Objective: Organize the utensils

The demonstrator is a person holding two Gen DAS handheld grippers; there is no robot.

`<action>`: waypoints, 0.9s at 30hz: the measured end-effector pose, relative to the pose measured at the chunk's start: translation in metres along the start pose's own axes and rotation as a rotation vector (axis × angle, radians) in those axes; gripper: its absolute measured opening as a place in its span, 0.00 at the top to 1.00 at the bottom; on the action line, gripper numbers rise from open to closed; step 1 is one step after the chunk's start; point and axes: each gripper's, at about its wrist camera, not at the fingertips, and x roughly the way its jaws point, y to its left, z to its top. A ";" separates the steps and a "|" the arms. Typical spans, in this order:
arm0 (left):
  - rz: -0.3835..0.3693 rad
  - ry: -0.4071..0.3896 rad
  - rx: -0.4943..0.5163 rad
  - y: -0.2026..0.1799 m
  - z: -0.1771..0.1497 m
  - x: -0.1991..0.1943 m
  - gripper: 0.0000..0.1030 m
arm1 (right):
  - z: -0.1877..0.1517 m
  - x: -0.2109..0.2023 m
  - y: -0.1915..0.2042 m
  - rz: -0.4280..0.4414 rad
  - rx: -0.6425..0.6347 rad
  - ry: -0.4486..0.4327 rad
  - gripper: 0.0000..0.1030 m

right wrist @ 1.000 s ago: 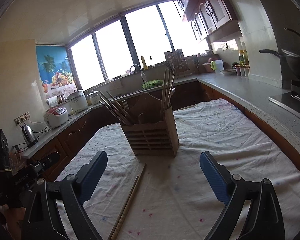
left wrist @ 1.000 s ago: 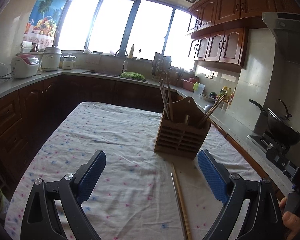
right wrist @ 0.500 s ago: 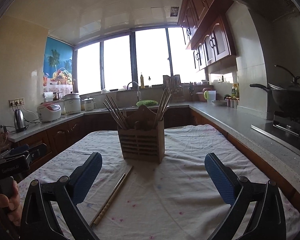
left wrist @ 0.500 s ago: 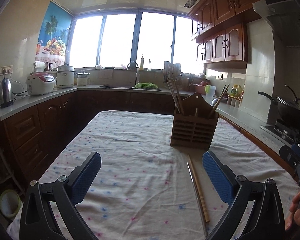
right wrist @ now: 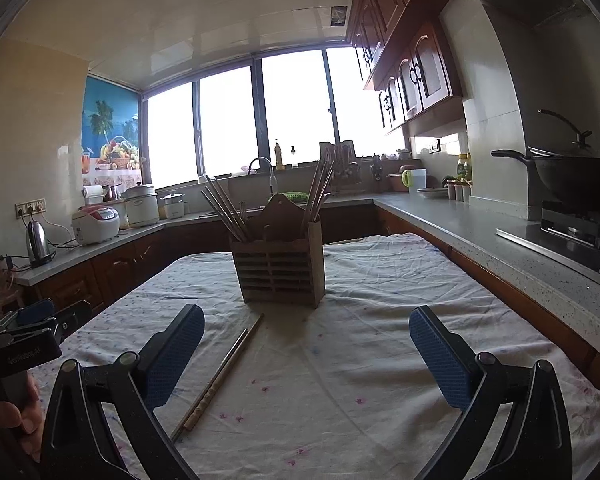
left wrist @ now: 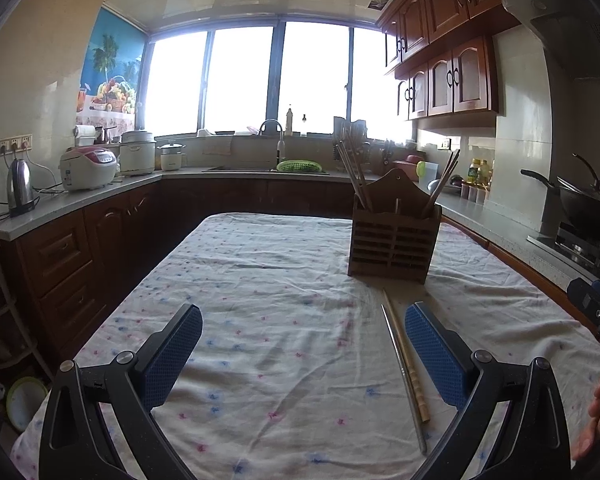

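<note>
A slatted wooden holder [left wrist: 392,246] stands on wrinkled matt cloth [left wrist: 260,300], beside one metal chopstick [left wrist: 400,364] and one wooden chopstick [left wrist: 410,368].

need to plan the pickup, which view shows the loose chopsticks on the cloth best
The left wrist view: the chopsticks lie full length, unhidden, beside the left gripper's right finger. In the right wrist view the chopsticks run slanted, their near ends close behind the right gripper's left finger.
</note>
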 end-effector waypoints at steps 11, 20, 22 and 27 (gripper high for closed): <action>0.037 -0.006 0.014 -0.002 -0.004 -0.002 0.01 | -0.010 -0.008 -0.003 -0.009 0.005 0.013 0.00; 0.059 -0.006 0.024 -0.001 -0.007 0.000 0.01 | -0.012 -0.008 -0.002 -0.004 -0.005 0.015 0.00; 0.061 -0.009 0.023 -0.001 -0.007 0.000 0.01 | -0.011 -0.008 -0.001 0.000 -0.006 0.012 0.00; 0.062 -0.014 0.023 -0.001 -0.008 0.001 0.01 | -0.012 -0.008 -0.001 0.001 -0.010 0.006 0.00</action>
